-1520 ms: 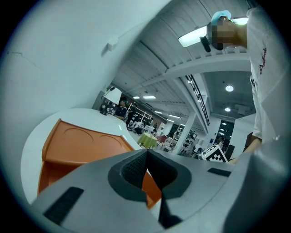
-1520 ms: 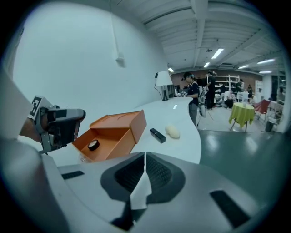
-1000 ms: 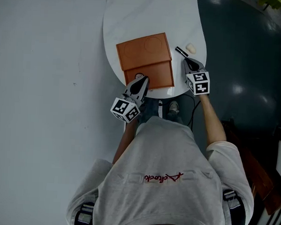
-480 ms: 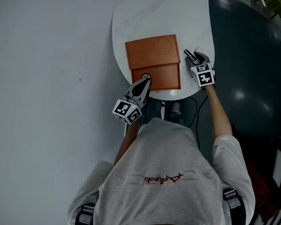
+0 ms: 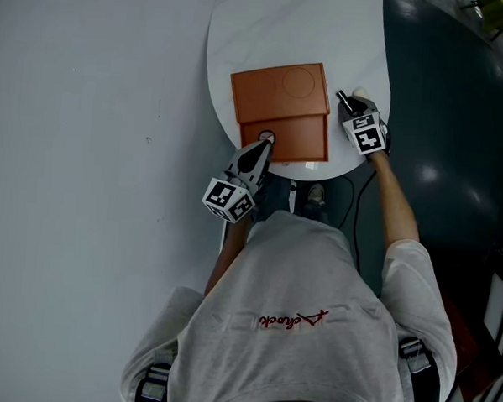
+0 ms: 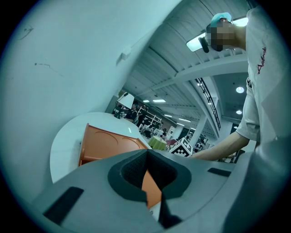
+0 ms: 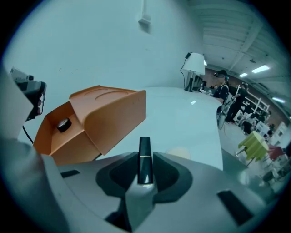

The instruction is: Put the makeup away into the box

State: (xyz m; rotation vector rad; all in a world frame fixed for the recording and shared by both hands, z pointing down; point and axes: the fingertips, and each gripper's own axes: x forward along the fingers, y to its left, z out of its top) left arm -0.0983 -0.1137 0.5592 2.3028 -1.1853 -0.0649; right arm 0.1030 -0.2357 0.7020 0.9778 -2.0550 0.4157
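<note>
The right hand-held gripper (image 5: 354,110) grips a black lipstick (image 7: 144,157) with a thin gold band; its jaws have just been closing, and the tube stands up between them, its cap end poking out past the tips; this hand-held gripper points steeply down over the right edge of the white oval tabletop (image 5: 269,29), just beside the right side of the orange box (image 5: 278,92). A small pale lump (image 7: 179,152) lies on the tabletop just beyond the lipstick.

The left hand-held gripper (image 5: 263,148) has its 2 jaws drawn narrow, tips together; orange shows in the slit behind the tips, and whether they pinch the box's wall I cannot tell; the tips sit at the box's near left corner.

The box lies in the middle of the tabletop's near end; its far part is a flat top with 2 round outlines pressed into it; its near part is an open compartment, where 1 small round jar (image 7: 63,124) with a dark cap sits in the left corner, close to the left hand-held gripper's tips. The person's grey shirt (image 5: 295,324) fills the bottom of the head view.
</note>
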